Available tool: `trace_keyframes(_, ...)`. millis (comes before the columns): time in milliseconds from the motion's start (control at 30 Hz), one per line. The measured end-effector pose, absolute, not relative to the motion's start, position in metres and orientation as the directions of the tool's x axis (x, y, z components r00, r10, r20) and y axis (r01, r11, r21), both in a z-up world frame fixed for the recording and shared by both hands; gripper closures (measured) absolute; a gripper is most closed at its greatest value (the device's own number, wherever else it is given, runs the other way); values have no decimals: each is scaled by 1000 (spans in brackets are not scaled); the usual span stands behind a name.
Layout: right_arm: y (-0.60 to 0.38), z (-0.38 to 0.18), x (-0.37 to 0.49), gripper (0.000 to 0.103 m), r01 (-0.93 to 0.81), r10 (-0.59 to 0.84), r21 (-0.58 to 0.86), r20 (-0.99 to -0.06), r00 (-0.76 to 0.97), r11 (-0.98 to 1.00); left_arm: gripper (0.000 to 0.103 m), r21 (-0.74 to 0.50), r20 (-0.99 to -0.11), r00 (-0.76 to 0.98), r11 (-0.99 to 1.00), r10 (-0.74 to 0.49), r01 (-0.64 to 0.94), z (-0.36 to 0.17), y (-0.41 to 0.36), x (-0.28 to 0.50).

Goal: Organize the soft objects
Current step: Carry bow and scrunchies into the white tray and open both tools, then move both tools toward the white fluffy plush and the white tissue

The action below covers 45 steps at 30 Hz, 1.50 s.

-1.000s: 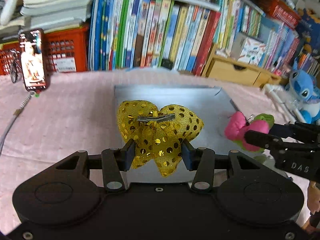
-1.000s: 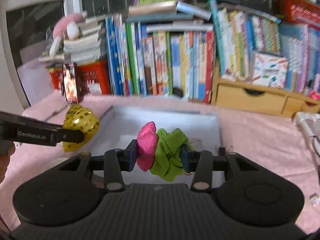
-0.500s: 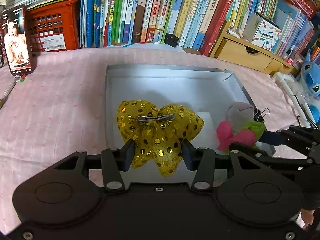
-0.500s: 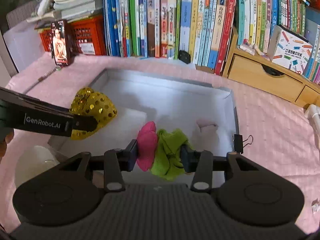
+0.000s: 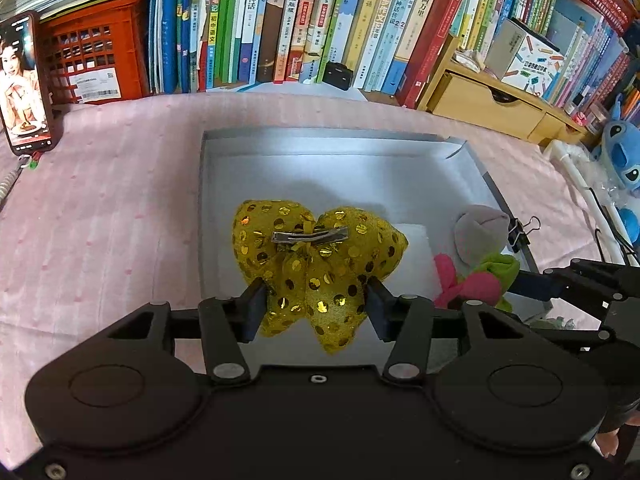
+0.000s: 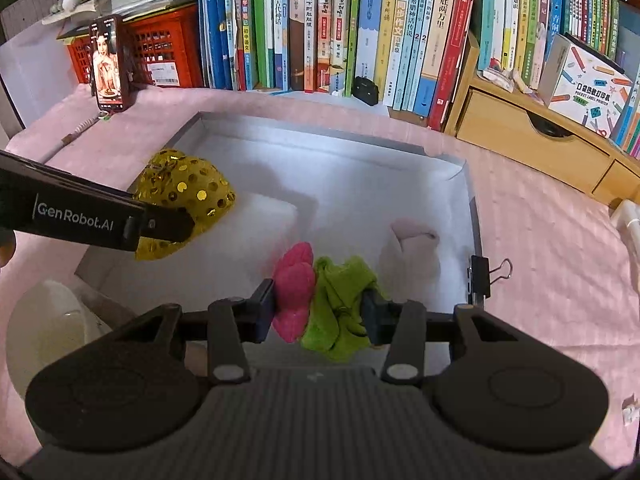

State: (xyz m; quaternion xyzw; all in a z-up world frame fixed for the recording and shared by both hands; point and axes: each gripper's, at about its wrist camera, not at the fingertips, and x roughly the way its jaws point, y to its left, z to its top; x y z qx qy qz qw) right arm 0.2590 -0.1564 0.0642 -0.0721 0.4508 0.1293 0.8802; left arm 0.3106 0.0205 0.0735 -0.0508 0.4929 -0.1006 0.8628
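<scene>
My left gripper [image 5: 314, 310] is shut on a gold sequinned bow hair clip [image 5: 316, 264] and holds it over the near left part of a shallow white box [image 5: 328, 140]. My right gripper [image 6: 318, 310] is shut on a pink and green soft cloth piece [image 6: 320, 304] over the box's near right part [image 6: 460, 172]. The bow also shows at left in the right wrist view [image 6: 184, 196], and the pink and green piece at right in the left wrist view [image 5: 476, 280]. A pale pink-grey soft item [image 6: 412, 248] lies in the box's right side.
The box sits on a pink cloth [image 5: 100, 208]. A black binder clip [image 6: 482, 276] grips its right rim. A white foam pad [image 6: 264, 216] lies inside. A phone [image 5: 24, 88], a red crate [image 5: 96, 60], a row of books [image 5: 320, 20] and a wooden drawer [image 5: 488, 104] stand behind. A blue plush [image 5: 622, 156] sits far right.
Both grippers have tilted down and come in over the box with their loads. The pale soft item in the box has come into view.
</scene>
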Motion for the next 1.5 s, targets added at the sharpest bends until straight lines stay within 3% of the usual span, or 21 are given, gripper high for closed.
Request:
trace_keyframes(200, -155, 64, 260, 52, -293, 152, -22, -816, 558, 956, 51, -193, -839, 492, 973, -231, 128, 73, 19, 314)
trace_keyframes(567, -163, 69, 258, 34, -270, 156, -7, -802, 577, 963, 29, -147, -818, 538, 978, -205, 149, 80, 18, 307)
trace_keyframes(1000, -166, 94, 233, 30, -278, 182, -5, -746, 641, 960, 27, -90, -776, 599, 975, -197, 204, 100, 13, 273)
trace_keyframes(1500, -166, 125, 167, 26, -311, 211, -56, -621, 755, 949, 24, -48, -664, 708, 958, -242, 282, 132, 13, 189)
